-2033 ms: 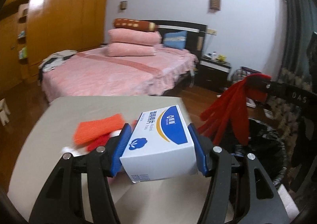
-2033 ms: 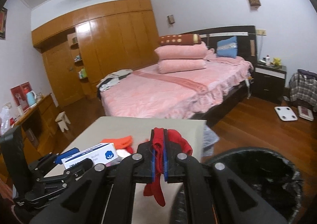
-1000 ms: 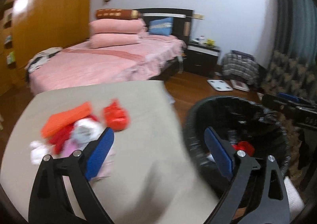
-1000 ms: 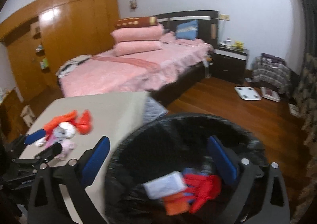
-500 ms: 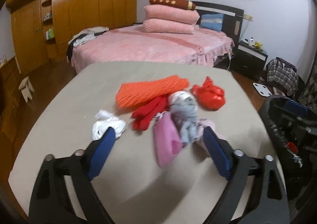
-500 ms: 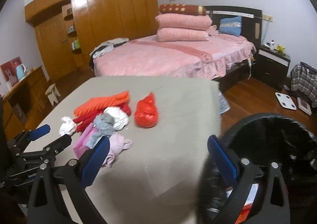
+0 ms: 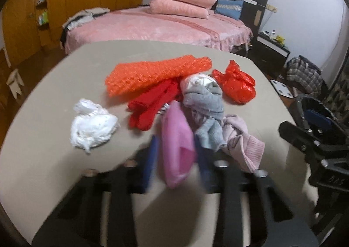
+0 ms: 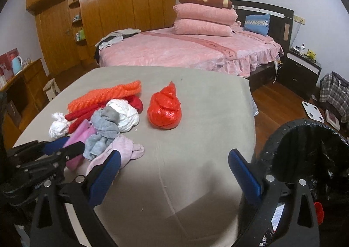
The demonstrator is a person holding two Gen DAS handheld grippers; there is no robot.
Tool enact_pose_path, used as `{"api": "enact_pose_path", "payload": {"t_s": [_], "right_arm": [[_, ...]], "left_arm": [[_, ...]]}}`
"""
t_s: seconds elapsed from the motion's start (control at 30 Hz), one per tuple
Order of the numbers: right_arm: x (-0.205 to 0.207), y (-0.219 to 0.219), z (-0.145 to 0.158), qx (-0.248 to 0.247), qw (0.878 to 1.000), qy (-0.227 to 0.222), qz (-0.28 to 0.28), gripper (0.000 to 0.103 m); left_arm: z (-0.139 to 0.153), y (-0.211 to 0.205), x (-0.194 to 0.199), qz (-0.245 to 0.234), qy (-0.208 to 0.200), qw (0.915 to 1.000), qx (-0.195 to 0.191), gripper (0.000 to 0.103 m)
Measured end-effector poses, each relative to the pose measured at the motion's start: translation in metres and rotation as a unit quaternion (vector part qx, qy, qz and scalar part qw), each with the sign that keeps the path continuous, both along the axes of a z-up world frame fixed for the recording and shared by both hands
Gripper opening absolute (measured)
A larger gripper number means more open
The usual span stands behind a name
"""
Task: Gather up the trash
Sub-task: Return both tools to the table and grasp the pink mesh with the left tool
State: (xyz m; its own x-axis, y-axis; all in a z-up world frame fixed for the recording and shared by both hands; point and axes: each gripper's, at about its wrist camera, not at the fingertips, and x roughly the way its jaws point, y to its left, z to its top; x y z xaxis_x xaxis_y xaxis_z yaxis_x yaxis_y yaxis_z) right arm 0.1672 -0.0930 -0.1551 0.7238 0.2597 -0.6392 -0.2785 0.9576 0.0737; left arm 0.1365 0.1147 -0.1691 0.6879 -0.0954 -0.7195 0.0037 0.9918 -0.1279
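The left gripper (image 7: 176,155) sits at the lower centre of its own view, blurred, its two blue pads closing on either side of a pink cloth (image 7: 177,138); from the right wrist view the same cloth (image 8: 76,148) lies between those fingers at the lower left of the frame. Whether the pads already press the fabric or only flank it, I cannot tell. The right gripper (image 8: 173,172) hangs with its jaws spread wide and nothing between them, over bare table (image 8: 196,105) at the bottom of the frame.

The remaining trash is heaped left of centre on the table: an orange mesh piece (image 7: 157,72) at the top of the pile, red fabric (image 7: 150,107) under it, a grey sock (image 7: 205,103), a pale pink sock (image 7: 242,140), a white crumpled wad (image 7: 91,126) off to the left, and a red plastic bag (image 8: 164,109) standing apart to the right. The black-lined bin (image 8: 305,155) is at the lower right edge of the right wrist view, beside the table, with some items in it.

The likely trouble is the tangle. The grey sock and pale pink sock lie touching the pink cloth, so a lift may drag them along and spill them onto the floor. Soft cloth may also slip from a shallow pinch on the way to the bin
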Motion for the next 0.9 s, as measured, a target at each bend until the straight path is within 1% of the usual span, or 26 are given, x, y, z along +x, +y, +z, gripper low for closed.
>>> {"api": "enact_pose_path", "payload": {"t_s": [0.03, 0.17, 0.23, 0.3, 0.37, 0.4, 0.43, 0.5, 0.67, 0.77, 0.83, 0.9], "right_arm": [[0.001, 0.001, -0.001, -0.001, 1.0, 0.001, 0.001, 0.097], [-0.002, 0.004, -0.004, 0.001, 1.0, 0.006, 0.007, 0.097], [-0.004, 0.007, -0.005, 0.005, 1.0, 0.008, 0.009, 0.097], [-0.004, 0.011, -0.006, 0.006, 1.0, 0.011, 0.016, 0.097], [-0.005, 0.017, -0.008, 0.006, 1.0, 0.014, 0.022, 0.097], [-0.006, 0.02, -0.01, 0.007, 0.999, 0.018, 0.025, 0.097], [-0.005, 0.023, -0.011, 0.008, 0.999, 0.021, 0.029, 0.097], [-0.006, 0.031, -0.014, 0.006, 0.999, 0.028, 0.037, 0.097], [-0.006, 0.046, -0.019, -0.005, 0.998, 0.037, 0.054, 0.097], [-0.001, 0.052, -0.028, -0.023, 0.996, 0.059, 0.057, 0.097], [0.001, 0.051, -0.03, -0.026, 0.996, 0.067, 0.052, 0.097], [0.001, 0.045, -0.03, -0.056, 0.996, 0.059, 0.031, 0.097]], "left_arm": [[0.002, 0.003, -0.002, 0.001, -0.002, 1.0, -0.006, 0.015], [0.009, 0.009, -0.014, 0.009, -0.016, 0.9998, 0.006, 0.015], [0.011, 0.012, -0.021, 0.015, -0.016, 0.9996, 0.018, 0.015], [0.009, 0.013, -0.025, 0.017, -0.011, 0.9996, 0.021, 0.015], [0.006, 0.015, -0.026, 0.019, -0.005, 0.9995, 0.023, 0.019], [0.005, 0.015, -0.026, 0.02, -0.003, 0.9995, 0.023, 0.025], [0.003, 0.016, -0.024, 0.02, 0.0, 0.9996, 0.022, 0.035], [0.001, 0.017, -0.022, 0.023, 0.001, 0.9995, 0.019, 0.044], [-0.008, 0.024, -0.017, 0.035, 0.017, 0.9992, 0.003, 0.042], [-0.009, 0.028, -0.017, 0.041, 0.018, 0.999, -0.004, 0.042], [-0.009, 0.028, -0.018, 0.041, 0.017, 0.999, -0.005, 0.042], [-0.009, 0.028, -0.018, 0.039, 0.015, 0.9991, -0.004, 0.041]]}}
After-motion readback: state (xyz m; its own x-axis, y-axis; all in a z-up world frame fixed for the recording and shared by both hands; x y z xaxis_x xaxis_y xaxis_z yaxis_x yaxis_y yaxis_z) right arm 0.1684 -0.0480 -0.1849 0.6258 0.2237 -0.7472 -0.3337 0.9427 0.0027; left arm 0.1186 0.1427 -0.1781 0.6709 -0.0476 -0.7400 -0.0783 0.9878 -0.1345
